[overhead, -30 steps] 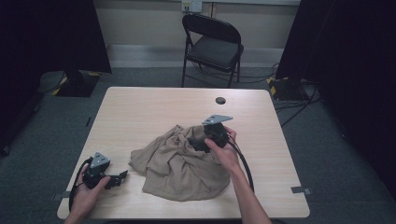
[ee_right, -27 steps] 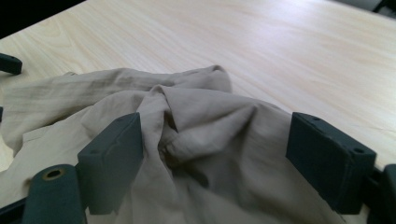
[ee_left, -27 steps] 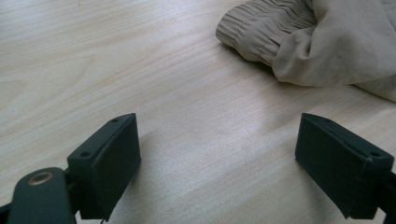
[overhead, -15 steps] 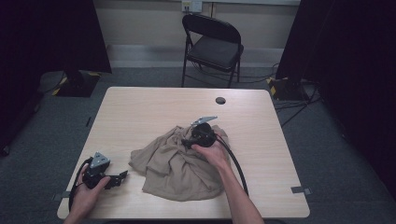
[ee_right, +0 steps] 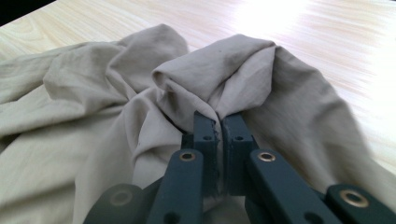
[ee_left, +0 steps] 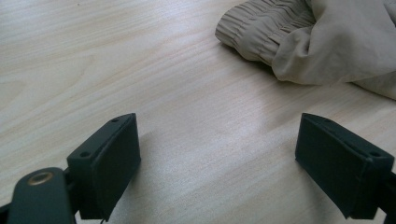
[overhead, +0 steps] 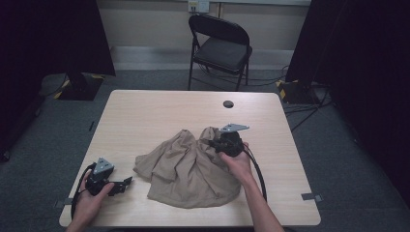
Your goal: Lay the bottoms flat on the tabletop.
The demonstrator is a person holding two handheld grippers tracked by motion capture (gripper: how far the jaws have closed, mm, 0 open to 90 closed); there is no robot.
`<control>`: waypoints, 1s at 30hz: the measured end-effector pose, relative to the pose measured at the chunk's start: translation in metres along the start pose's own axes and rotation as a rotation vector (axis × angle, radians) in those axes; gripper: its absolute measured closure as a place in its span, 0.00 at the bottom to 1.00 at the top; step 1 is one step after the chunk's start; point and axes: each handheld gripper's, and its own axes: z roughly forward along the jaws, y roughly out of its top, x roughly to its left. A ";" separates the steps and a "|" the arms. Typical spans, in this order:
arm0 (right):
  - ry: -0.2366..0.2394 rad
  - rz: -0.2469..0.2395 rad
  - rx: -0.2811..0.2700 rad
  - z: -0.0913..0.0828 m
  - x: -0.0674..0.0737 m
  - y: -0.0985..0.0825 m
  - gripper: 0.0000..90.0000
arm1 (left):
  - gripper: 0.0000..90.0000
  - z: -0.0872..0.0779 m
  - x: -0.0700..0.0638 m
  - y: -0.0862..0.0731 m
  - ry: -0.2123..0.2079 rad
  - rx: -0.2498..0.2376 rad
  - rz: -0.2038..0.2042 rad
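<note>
With our right gripper [ee_right: 218,122] having just closed onto a fold at the two-o'clock edge of the crumpled beige cloth garment [overhead: 188,169] lying mid-table, and our left gripper [ee_left: 217,154] resting with its jaws apart at the garment's eight o'clock, we judged that lifting came next.

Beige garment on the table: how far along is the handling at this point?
Early. Done: the right gripper has just closed its fingers on a raised fold of the beige garment. In hand: that pinch. Left: the garment lies crumpled on the table, and the left gripper rests open beside it, holding nothing.
</note>
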 end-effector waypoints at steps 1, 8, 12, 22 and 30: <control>-0.004 0.002 -0.006 -0.005 -0.002 -0.002 0.96 | 0.15 0.000 0.000 0.000 -0.001 0.000 -0.001; -0.053 0.045 -0.012 -0.036 -0.017 -0.029 0.96 | 0.15 0.000 0.000 0.000 -0.001 0.000 -0.001; -0.082 0.049 -0.019 -0.058 -0.021 -0.042 0.96 | 0.15 0.000 0.000 0.000 -0.001 0.000 0.000; -0.142 0.067 0.000 -0.104 -0.025 -0.091 0.96 | 0.15 0.000 0.000 0.000 -0.001 0.000 -0.001; -0.183 0.116 0.062 -0.112 -0.035 -0.128 0.96 | 0.15 0.000 0.000 0.000 0.000 0.000 0.001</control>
